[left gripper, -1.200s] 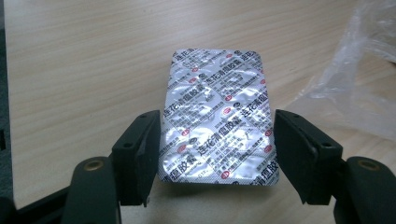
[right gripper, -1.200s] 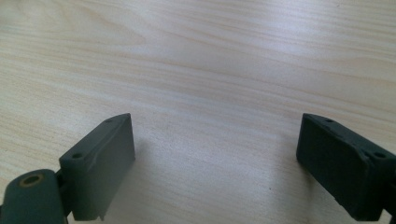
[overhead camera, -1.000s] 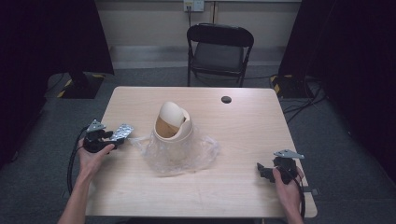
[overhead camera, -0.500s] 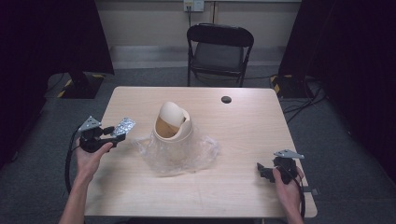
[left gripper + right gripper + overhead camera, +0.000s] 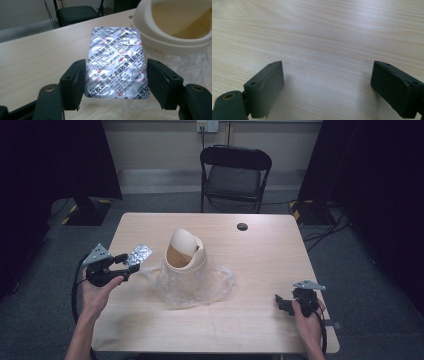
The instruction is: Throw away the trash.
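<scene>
A silver foil blister pack [image 5: 138, 254] with printed text is held above the table's left side by my left gripper [image 5: 125, 262]. In the left gripper view the pack [image 5: 116, 60] sits between the two black jaws, which press on its side edges, and my left gripper [image 5: 116, 82] is shut on it. Just beyond and to the right is a cream swing-lid bin [image 5: 185, 251] [image 5: 175, 27], standing on a crumpled clear plastic bag [image 5: 195, 282]. My right gripper [image 5: 280, 304] [image 5: 327, 87] rests low at the table's front right, open, with bare wood between its jaws.
The light wooden table [image 5: 270, 255] has a small black round object [image 5: 242, 226] near its far edge. A black folding chair [image 5: 235, 170] stands behind the table. Dark curtains hang on both sides.
My left gripper has lifted the blister pack a little and carried it slightly right, toward the bin. The right gripper has stayed still.
</scene>
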Motion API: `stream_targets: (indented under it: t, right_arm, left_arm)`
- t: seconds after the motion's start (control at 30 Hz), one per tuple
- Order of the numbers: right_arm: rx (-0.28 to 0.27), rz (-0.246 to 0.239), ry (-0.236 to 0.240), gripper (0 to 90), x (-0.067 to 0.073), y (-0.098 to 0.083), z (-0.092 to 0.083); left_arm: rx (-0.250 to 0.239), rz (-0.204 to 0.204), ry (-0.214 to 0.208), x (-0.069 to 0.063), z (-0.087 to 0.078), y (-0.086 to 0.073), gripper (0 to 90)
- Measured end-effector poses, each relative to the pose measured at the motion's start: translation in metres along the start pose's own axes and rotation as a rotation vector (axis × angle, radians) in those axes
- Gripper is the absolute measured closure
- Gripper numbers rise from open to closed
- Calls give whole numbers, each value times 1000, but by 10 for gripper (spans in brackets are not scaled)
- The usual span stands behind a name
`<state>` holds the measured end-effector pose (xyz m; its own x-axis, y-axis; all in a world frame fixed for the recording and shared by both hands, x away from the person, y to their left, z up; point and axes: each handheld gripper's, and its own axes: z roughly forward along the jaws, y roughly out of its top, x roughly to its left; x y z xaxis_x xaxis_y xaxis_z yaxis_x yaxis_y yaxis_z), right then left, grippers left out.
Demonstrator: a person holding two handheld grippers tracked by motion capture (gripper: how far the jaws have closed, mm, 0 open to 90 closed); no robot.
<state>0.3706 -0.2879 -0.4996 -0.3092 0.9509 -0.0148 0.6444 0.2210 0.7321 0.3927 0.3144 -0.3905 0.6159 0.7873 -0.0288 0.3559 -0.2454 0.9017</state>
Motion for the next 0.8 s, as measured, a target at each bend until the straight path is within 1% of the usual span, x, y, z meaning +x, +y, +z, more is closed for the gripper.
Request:
stream_targets:
  t: [0.07, 0.1, 0.17, 0.3, 0.53, 0.6, 0.67, 0.8]
  right_arm:
    - [0, 0, 0, 105, 0, 0, 0]
    - [0, 0, 0, 105, 0, 0, 0]
    - [0, 0, 0, 105, 0, 0, 0]
    - [0, 0, 0, 105, 0, 0, 0]
    - [0, 0, 0, 105, 0, 0, 0]
    - [0, 0, 0, 105, 0, 0, 0]
    - [0, 0, 0, 105, 0, 0, 0]
    - [0, 0, 0, 105, 0, 0, 0]
  left_arm:
    - [-19, -5, -21, -6, -2, 6, 342]
    - [-23, 0, -25, -8, -2, 8, 342]
    - [-23, 15, -37, -13, -3, 12, 342]
    - [-30, 24, -71, -22, -4, 19, 342]
    - [-57, 23, -155, -34, -2, 28, 342]
    - [-49, 33, -156, -37, 0, 30, 342]
    - [-55, 32, -180, -39, 2, 33, 342]
    - [-29, 54, -199, -45, 11, 39, 342]
